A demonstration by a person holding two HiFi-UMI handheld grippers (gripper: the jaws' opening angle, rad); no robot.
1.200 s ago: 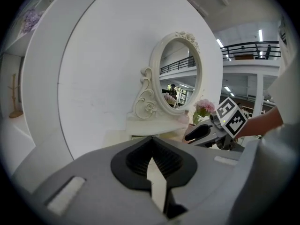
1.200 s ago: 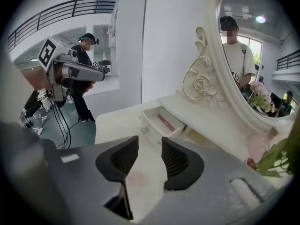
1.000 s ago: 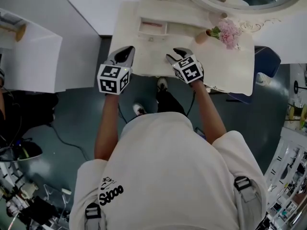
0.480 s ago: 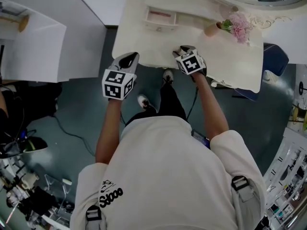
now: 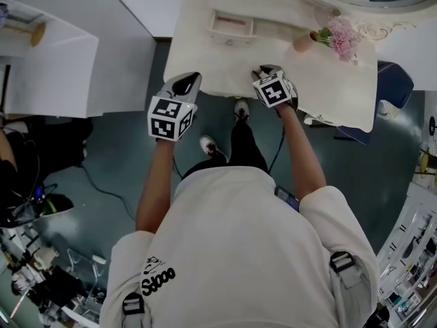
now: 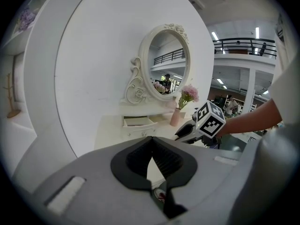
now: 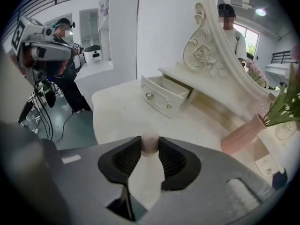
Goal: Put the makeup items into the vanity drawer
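The person in a white shirt stands at the near edge of the table, both arms stretched forward, dark floor underfoot.

The left gripper hangs at the table's near left corner, partly over the floor. Its fingers meet at the tips, with nothing between them.

The right gripper is tilted down onto the near edge of the table, to the right of the left one. Its jaws have just been closing, and a small pale pink item with a rounded top now sits between the fingertips, both pads against its sides. It stands on the tabletop by the near edge, well apart from the drawer.

Farther back, left of centre, the drawer is pulled open. The head view shows a pinkish streak inside it, too small to identify.

To the drawer's right stands a pink ribbed vase holding pink flowers.

At the far side, an oval mirror in an ornate cream frame rises against the white wall.
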